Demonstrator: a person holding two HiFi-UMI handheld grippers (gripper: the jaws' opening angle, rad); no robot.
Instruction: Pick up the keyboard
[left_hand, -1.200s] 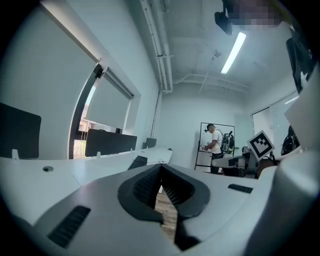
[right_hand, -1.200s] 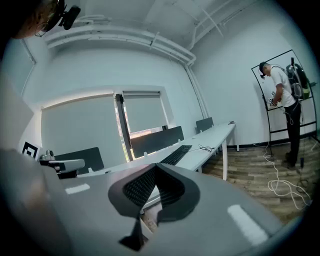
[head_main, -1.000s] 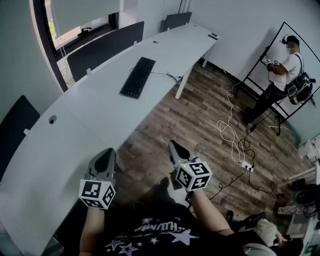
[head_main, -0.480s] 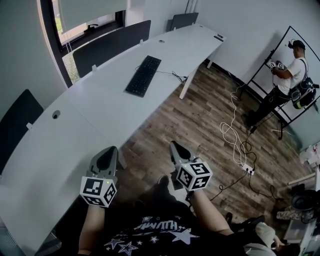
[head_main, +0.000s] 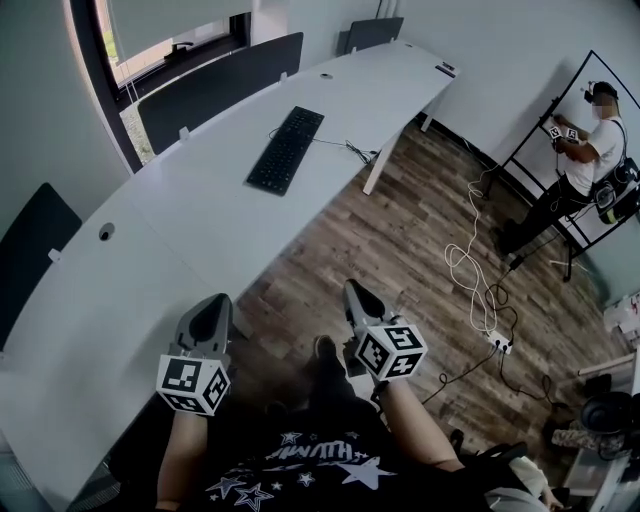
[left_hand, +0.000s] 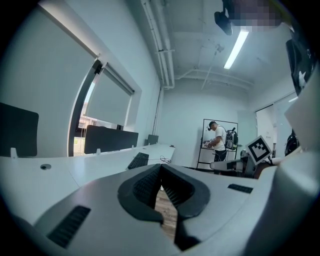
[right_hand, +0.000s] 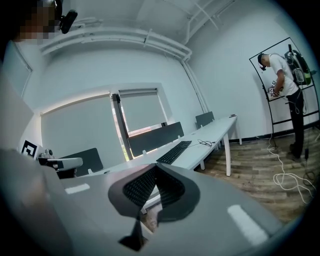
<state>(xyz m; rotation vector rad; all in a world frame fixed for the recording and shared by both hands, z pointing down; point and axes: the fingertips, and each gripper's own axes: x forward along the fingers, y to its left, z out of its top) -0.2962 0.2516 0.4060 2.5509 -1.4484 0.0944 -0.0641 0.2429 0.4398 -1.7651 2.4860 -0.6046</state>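
The left tool (head_main: 212, 312) and the right tool (head_main: 357, 297) are both closed tight and hold nothing. The keyboard (head_main: 285, 150) lies well ahead of both, untouched on the desk (head_main: 190, 230). This looks like the approach: the next move calls for carrying the tools forward to it and opening them.

Long white desk (head_main: 190, 225), black keyboard (head_main: 285, 150), cable (head_main: 352, 151)

My left gripper (head_main: 214, 304) and right gripper (head_main: 353, 292), seemingly closed, hung well apart from the keyboard (head_main: 286, 150) on the desk (head_main: 170, 235).
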